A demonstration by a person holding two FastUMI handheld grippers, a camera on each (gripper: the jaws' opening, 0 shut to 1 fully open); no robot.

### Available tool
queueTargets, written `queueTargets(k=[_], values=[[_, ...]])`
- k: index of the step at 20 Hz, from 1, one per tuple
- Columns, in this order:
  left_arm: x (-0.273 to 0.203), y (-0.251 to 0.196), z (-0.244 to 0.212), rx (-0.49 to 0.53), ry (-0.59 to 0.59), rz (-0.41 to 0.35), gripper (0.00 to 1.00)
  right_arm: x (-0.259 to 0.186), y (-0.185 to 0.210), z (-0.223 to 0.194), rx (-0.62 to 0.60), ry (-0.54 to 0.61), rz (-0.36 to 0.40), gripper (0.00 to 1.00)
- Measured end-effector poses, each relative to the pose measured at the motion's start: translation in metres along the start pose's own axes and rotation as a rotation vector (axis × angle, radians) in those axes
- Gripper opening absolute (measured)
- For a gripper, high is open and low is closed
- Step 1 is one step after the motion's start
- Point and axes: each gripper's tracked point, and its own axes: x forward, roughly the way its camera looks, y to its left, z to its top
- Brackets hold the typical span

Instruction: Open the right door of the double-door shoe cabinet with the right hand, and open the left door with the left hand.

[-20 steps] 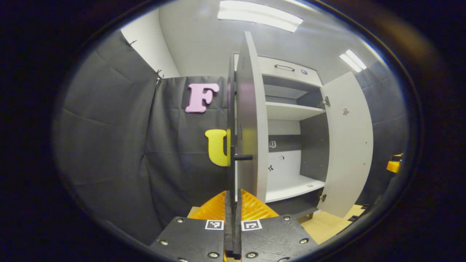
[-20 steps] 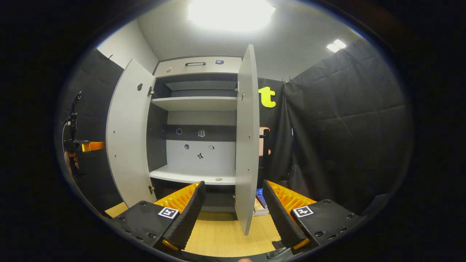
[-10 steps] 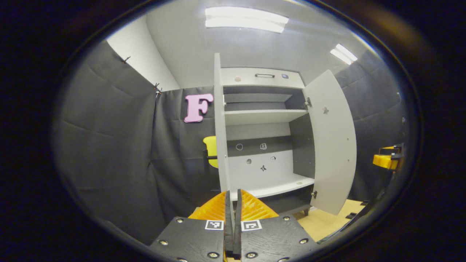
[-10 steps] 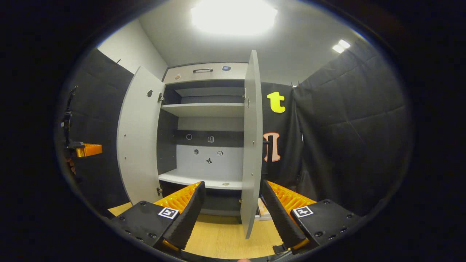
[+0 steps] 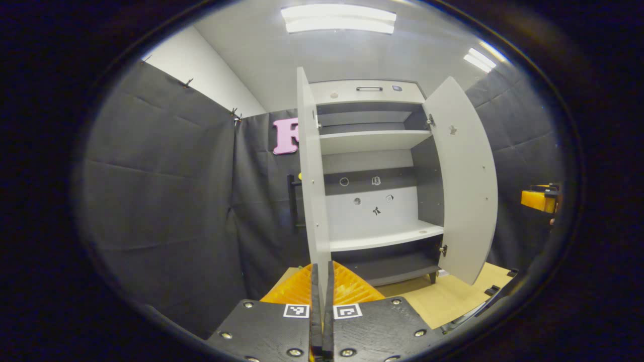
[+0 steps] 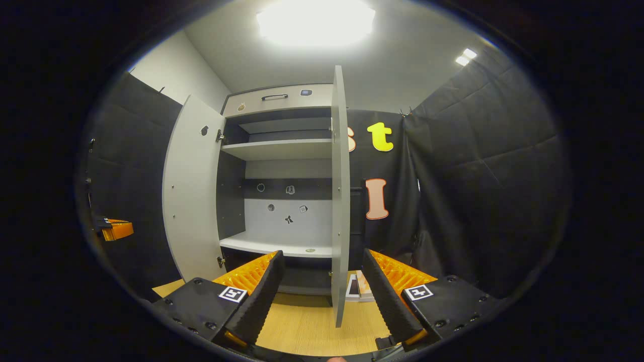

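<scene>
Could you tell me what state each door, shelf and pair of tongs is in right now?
Left door: swung open, edge-on to the left tongs.
Right door: swung wide open.
Shelves: bare.
Left tongs: shut, holding nothing.
Right tongs: open, holding nothing.

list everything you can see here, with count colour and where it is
shoe cabinet: 1, light grey with dark interior, against the booth's back wall
left door: 1, light grey, swung open, edge-on in the left gripper view
right door: 1, light grey, swung open, edge-on in the right gripper view
shelves: 2, light grey, bare, inside the cabinet
drawer handle: 1, dark, top front panel
floor: light wood, below the cabinet
left tongs: 1, black and orange, closed, away from the door
right tongs: 1, black and orange, open, holding nothing
</scene>
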Motion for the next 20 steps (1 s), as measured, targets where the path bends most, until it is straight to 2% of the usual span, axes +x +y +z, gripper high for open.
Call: queueTargets(k=[3,5,7,8,12,16,20], values=[[0.0,-0.001,0.002,-0.015,-0.004,0.006,0.02,0.001,-0.002,0.007,-0.005,-0.015,0.003,0.98],[-0.001,-0.008,0.0,-0.025,0.007,-0.025,0.02,0.002,-0.001,0.008,-0.008,-0.021,0.006,0.98],[-0.004,-0.012,0.002,-0.017,0.01,-0.046,0.29,0.003,0.001,0.01,-0.001,-0.025,0.014,0.98],[-0.003,-0.011,0.001,-0.003,0.007,-0.048,0.3,0.004,0.002,0.011,0.003,-0.028,0.019,0.98],[0.0,-0.001,0.004,0.027,-0.015,-0.008,0.84,0.005,0.002,0.011,0.0,-0.024,0.019,0.98],[0.002,0.004,0.01,-0.002,-0.037,0.032,0.84,0.003,0.0,0.01,0.005,-0.021,0.014,0.98],[0.002,0.01,0.011,0.018,-0.044,0.048,0.83,0.002,-0.001,0.011,0.022,-0.022,0.01,0.98]])
